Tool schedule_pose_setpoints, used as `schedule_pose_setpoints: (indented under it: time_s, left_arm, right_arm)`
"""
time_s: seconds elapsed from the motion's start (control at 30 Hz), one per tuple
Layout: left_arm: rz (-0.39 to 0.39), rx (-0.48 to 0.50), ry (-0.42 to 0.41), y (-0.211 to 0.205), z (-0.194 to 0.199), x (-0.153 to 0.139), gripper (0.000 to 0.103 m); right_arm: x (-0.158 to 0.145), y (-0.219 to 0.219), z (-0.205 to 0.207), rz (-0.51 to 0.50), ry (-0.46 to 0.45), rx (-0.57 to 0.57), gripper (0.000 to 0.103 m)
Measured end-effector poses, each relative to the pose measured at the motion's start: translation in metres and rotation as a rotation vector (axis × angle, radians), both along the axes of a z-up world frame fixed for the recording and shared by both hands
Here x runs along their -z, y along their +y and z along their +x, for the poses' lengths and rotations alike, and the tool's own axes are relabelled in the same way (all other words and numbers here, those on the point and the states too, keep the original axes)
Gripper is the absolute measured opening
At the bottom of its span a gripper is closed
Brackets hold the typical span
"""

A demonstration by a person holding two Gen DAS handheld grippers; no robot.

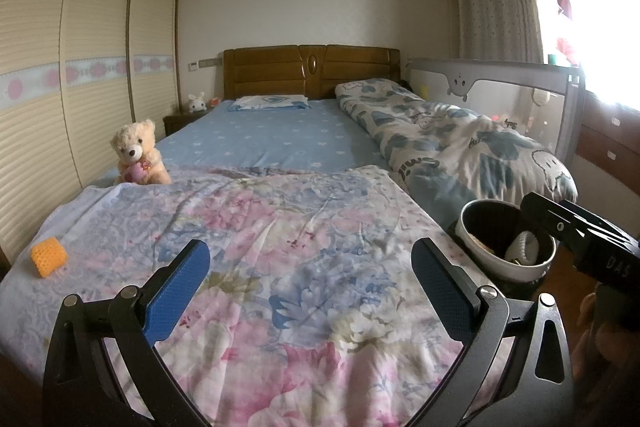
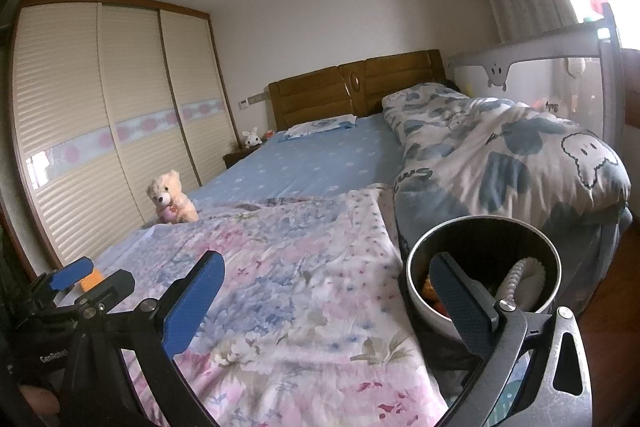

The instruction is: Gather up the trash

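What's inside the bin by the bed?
The bin holds a white ridged piece and some orange-brown scraps near the rim. The right gripper, open, blocks part of the inside, and the bottom is too dark to make out.

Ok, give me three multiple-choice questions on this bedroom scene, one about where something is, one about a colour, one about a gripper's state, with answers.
1. Where is the orange foam net?
A. in the trash bin
B. on the floral sheet near the bed's left edge
C. on the pillow

2. What colour are the gripper pads?
A. blue
B. red
C. green

3. What state is the left gripper in?
A. shut on the net
B. shut on nothing
C. open and empty

Answers: 1 B, it lies on the floral sheet, far from the trash bin. 2 A, both pads show blue. 3 C, its fingers stand wide apart over bare sheet.
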State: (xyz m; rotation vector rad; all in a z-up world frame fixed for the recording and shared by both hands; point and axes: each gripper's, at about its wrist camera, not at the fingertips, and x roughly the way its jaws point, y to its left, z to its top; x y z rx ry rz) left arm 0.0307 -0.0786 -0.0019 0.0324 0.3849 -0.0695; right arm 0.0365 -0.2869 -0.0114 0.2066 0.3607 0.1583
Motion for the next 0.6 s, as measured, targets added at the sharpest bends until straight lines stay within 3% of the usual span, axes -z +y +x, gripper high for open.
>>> schedule_pose_setpoints:
  time_s: [0.6]
  left_arm:
    - [0.0, 0.003, 0.006, -0.0055, -0.0046, 0.0033, 0.103]
  right_arm:
    - [0.0003, 0.0, 0.0008, 0.004, 0.003, -0.001, 0.103]
